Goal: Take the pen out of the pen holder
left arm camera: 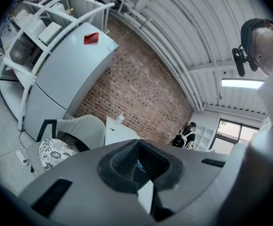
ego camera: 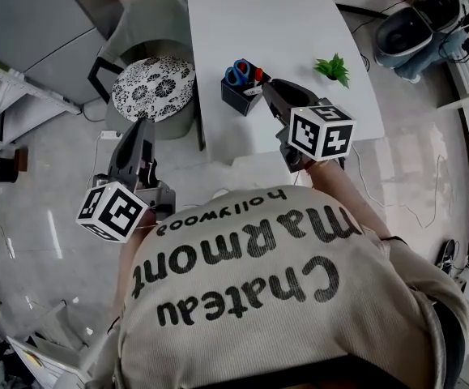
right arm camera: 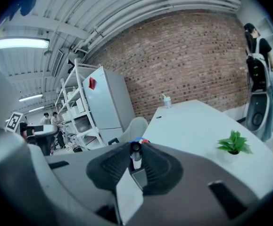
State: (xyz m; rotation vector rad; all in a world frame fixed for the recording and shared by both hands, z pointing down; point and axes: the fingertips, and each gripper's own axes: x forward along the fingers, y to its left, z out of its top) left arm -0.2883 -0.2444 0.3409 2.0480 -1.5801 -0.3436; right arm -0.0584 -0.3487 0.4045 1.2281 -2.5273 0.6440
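Observation:
A black pen holder (ego camera: 238, 97) stands on the white table (ego camera: 258, 23), with blue- and red-handled scissors (ego camera: 240, 73) sticking out of it. My right gripper (ego camera: 268, 88) reaches in from the right, its tips just at the holder's rim. In the right gripper view, the right gripper (right arm camera: 135, 157) is shut on a white pen with a black end (right arm camera: 136, 160), held upright between the pads; the scissors' handles (right arm camera: 138, 140) show just behind. My left gripper (ego camera: 141, 132) hangs off the table's left side, above the floor. In its own view, the left gripper (left arm camera: 137, 149) has its pads together with nothing in them.
A small green potted plant (ego camera: 333, 68) sits at the table's right side. A chair with a black-and-white patterned cushion (ego camera: 153, 87) stands at the table's left. A cup (right arm camera: 167, 101) is at the table's far end. A fridge (left arm camera: 65, 79) and shelving stand against the brick wall.

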